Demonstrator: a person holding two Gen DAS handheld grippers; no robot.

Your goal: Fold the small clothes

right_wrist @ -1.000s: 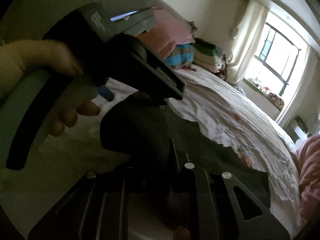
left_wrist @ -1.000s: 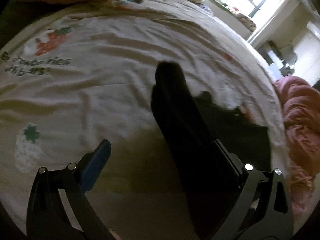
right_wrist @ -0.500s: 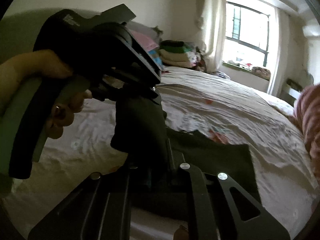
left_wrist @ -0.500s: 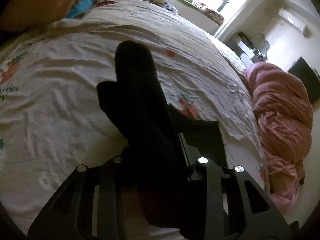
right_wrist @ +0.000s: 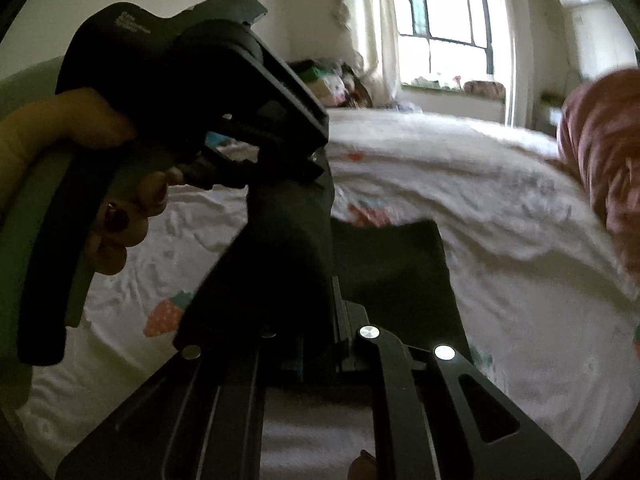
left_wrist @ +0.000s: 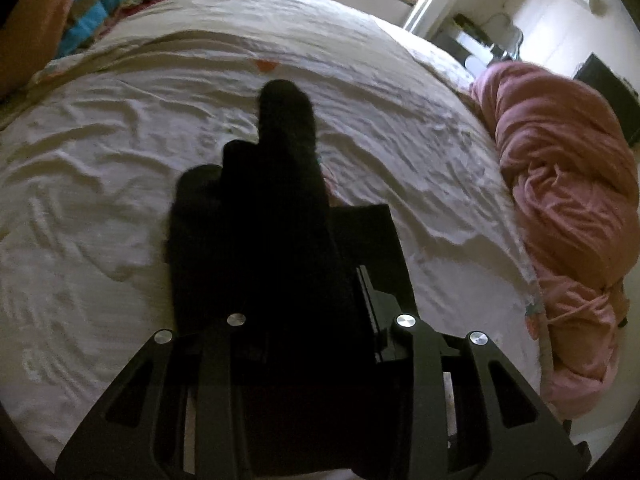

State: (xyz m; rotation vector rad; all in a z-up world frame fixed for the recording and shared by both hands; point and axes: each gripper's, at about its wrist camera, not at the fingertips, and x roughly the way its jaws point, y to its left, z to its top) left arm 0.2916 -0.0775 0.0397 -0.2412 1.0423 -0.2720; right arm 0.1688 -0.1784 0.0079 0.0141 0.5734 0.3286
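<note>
Hidden or unclear: the pads of my left hand-held gripper [left_wrist: 308, 280] are buried under the dark garment [left_wrist: 280, 208], so the exact point of contact cannot be seen; the pads of my right hand-held gripper [right_wrist: 316, 328] are likewise covered by cloth. What kind of garment it is I cannot tell; it reads only as black cloth with narrow lobes at its upper end. The right wrist view is blurred on its right side.
Left hand-held gripper: closed on the dark garment, which rises in a bunched column from between its jaws.
Right hand-held gripper: closed down tight on the same dark garment, close beside the left one.
My left hand [right_wrist: 100, 184]: seen from the right wrist view, wrapped round the left tool's handle; dark polish on the nails.
Dark garment, place: one, partly lifted over the bed [left_wrist: 100, 200], towards the bed's right edge; a flat dark panel of it [right_wrist: 392, 264] lies on the sheet.
Count: two hand-held grippers; one pink quilt [left_wrist: 560, 184] heaped at the bed's right edge; one striped cushion [left_wrist: 100, 4] at the far left corner; one window [right_wrist: 444, 20].
Writing: small pale lettering on the left tool's body [right_wrist: 132, 24], too fine to read.
Sheet print: strawberries [right_wrist: 164, 316] on cream cloth.
</note>
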